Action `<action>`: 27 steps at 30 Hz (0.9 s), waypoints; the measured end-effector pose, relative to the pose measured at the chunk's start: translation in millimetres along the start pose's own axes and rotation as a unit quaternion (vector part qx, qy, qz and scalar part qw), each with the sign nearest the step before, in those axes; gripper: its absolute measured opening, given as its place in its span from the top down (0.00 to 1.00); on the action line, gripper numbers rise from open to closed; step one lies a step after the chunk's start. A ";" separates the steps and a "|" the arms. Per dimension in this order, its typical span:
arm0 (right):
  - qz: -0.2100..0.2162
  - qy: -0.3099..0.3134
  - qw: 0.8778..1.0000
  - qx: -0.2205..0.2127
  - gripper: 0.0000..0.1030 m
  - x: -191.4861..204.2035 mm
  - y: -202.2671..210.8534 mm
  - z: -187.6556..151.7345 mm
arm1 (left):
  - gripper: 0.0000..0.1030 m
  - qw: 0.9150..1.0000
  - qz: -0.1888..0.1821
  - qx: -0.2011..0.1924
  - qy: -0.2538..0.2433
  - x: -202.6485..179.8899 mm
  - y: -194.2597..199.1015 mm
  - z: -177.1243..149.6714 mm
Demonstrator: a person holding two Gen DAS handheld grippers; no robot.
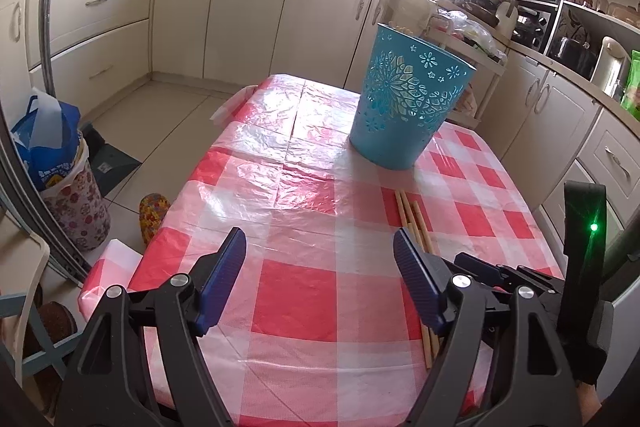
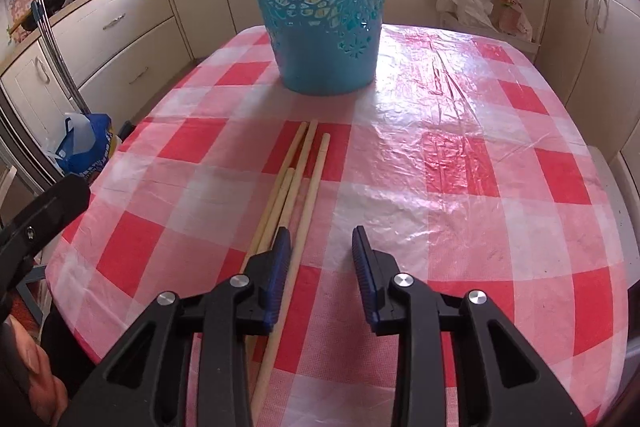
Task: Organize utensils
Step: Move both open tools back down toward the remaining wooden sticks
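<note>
Hovering above the near part of the table point(image 2: 460, 163), the right hand-held gripper point(image 2: 320, 247) is seen with its blue pads parted by a modest gap, and nothing is clamped between them. One wooden chopstick point(image 2: 308, 211) runs along the table beneath that gap, close by the left pad; whether the pad touches it cannot be told. Three more chopsticks point(image 2: 286, 179) lie just to the left of it, side by side, all pointed away from the hand-held gripper. Straight ahead, beyond the far tips of the chopsticks, a turquoise basket point(image 2: 320, 15) with cut-out flower patterns is stood upright on the red and white checked cloth.

The left hand-held gripper point(image 1: 320, 251) is held with its pads spread wide, and only bare cloth is seen between them. The same chopsticks point(image 1: 412, 219) are found just beyond its right pad, partly hidden under it. The basket point(image 1: 404, 95) stands ahead and to the right, well apart from the pads. Part of the right hand-held gripper's black frame is seen at the right edge of this view.
</note>
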State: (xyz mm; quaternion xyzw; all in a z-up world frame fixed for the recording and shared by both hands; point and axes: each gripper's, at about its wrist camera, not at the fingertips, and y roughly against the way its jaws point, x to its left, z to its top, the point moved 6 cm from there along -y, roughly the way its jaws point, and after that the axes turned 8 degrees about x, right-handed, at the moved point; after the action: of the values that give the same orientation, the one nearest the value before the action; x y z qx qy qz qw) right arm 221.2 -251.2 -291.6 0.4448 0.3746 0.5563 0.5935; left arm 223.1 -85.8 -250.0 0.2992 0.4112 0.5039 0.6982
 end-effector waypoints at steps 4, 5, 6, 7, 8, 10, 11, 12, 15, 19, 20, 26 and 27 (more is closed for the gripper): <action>-0.007 0.001 1.000 0.002 0.82 -8.5 0.9 0.4 | 0.29 1.000 -0.002 0.004 -0.010 -9.7 -4.6 4.7; -0.005 -0.003 1.000 0.003 0.85 -13.4 2.0 -0.7 | 0.29 1.000 -0.002 0.007 -0.015 -12.9 -6.5 5.6; -0.004 -0.006 1.000 0.004 0.90 -18.8 3.6 -2.2 | 0.29 1.000 0.001 0.013 -0.024 -18.0 -10.3 6.4; -0.006 -0.009 1.000 0.004 0.90 -23.8 5.2 -3.3 | 0.29 0.999 0.003 0.020 -0.033 -23.3 -14.8 6.6; -0.008 -0.012 1.000 0.004 0.90 -30.2 7.4 -5.4 | 0.29 0.999 0.004 0.029 -0.043 -29.7 -20.5 6.7; -0.009 -0.021 1.000 0.001 0.90 -43.4 12.1 -10.4 | 0.29 0.996 0.018 0.049 -0.070 -44.5 -34.9 5.8; -0.007 -0.026 1.000 -0.001 0.92 -50.4 14.6 -13.2 | 0.29 0.994 0.029 0.061 -0.084 -51.3 -43.0 4.6; -0.004 -0.030 1.000 -0.003 0.93 -54.7 16.0 -15.3 | 0.29 0.993 0.033 0.072 -0.093 -57.0 -50.4 3.3; 0.005 -0.033 0.999 -0.010 0.93 -61.3 19.8 -20.7 | 0.29 0.989 0.044 0.096 -0.103 -67.2 -65.6 -1.2; 0.015 -0.040 0.999 -0.016 0.93 -62.9 20.9 -21.9 | 0.29 0.985 0.058 0.120 -0.111 -70.5 -79.6 -4.9; 0.018 -0.041 0.999 -0.018 0.93 -63.5 21.1 -22.2 | 0.29 0.984 0.064 0.123 -0.112 -70.7 -82.0 -5.2; 0.030 -0.045 0.998 -0.026 0.93 -64.5 22.1 -23.5 | 0.29 0.982 0.074 0.130 -0.113 -67.5 -88.9 -5.2; 0.030 -0.045 0.998 -0.026 0.93 -64.1 21.9 -23.1 | 0.29 0.982 0.075 0.130 -0.114 -67.7 -89.4 -4.6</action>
State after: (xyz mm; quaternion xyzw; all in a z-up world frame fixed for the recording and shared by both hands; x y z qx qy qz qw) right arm 185.9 -312.7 -281.5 0.4650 0.3189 0.5628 0.6044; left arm 249.5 -178.0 -308.1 0.4731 0.3674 0.4594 0.6559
